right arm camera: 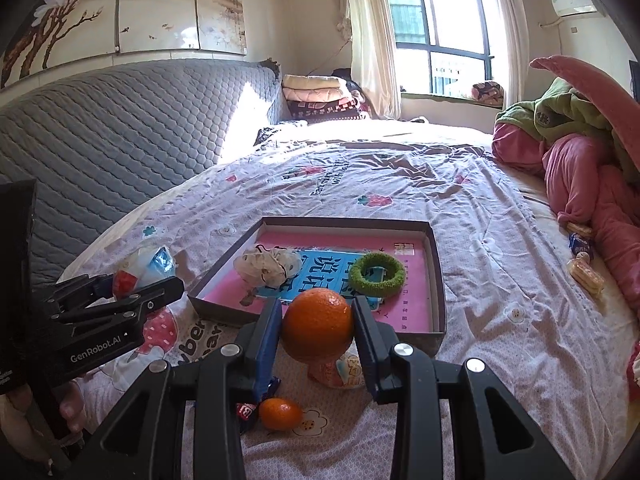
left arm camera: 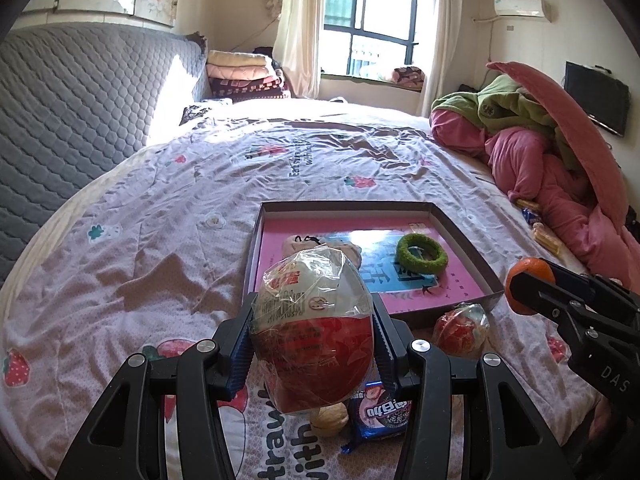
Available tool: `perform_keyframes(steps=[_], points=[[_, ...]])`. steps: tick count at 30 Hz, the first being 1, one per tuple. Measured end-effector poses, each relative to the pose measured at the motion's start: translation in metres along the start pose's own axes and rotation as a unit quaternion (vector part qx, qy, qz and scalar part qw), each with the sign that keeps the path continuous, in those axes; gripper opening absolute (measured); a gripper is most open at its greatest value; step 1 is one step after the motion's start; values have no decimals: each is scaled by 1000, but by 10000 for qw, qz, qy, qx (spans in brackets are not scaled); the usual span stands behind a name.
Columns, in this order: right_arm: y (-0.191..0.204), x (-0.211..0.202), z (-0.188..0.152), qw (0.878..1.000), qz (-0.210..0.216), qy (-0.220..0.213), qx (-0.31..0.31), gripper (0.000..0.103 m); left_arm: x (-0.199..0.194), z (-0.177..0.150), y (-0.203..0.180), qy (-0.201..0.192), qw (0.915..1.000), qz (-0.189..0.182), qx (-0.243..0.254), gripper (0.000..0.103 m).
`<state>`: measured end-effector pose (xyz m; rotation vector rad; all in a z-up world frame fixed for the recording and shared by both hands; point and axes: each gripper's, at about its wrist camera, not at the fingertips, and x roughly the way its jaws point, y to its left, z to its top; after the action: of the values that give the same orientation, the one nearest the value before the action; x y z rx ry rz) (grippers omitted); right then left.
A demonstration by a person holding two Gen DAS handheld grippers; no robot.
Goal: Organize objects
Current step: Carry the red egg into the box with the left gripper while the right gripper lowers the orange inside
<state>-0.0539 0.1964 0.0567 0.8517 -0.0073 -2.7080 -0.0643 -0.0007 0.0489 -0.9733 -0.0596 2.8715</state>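
Holding two loads at once: left gripper (left arm camera: 314,334) clamped on a wrapped egg-shaped snack (left arm camera: 314,320), right gripper (right arm camera: 316,330) clamped on an orange (right arm camera: 318,322) — both lifted above the bedsheet (left arm camera: 160,208), just short of the tray's (right arm camera: 438,276) near wall. Tray already holds a green ring (right arm camera: 376,272) and a pale plush (right arm camera: 266,266). Judgement: carry each over the wall before lowering, release onto bare pink floor — the orange could roll, so set it low. Small tangerine (right arm camera: 280,413) and other packets remain on the sheet.

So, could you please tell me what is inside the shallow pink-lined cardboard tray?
Inside the tray lie a green fuzzy ring and a white scrunchie; the held orange hides its near edge.
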Motion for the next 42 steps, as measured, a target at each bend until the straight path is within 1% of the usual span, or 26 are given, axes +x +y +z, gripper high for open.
perform_keyframes(steps=[12, 26, 34, 38, 42], points=[[1, 6, 14, 9999, -10, -83, -88, 36, 7, 17, -6, -103, 9999, -46, 94, 53], [-10, 15, 35, 9997, -113, -175, -130, 36, 20, 54, 11, -293, 9996, 33, -33, 53], [-12, 31, 48, 9996, -131, -134, -190, 36, 29, 75, 20, -374, 9992, 125, -17, 53], [-14, 40, 53, 9997, -130, -116, -190, 36, 38, 78, 22, -348, 9993, 146, -46, 53], [-18, 48, 54, 9997, -141, -80, -173, 36, 52, 72, 23, -216, 9996, 164, -57, 53]])
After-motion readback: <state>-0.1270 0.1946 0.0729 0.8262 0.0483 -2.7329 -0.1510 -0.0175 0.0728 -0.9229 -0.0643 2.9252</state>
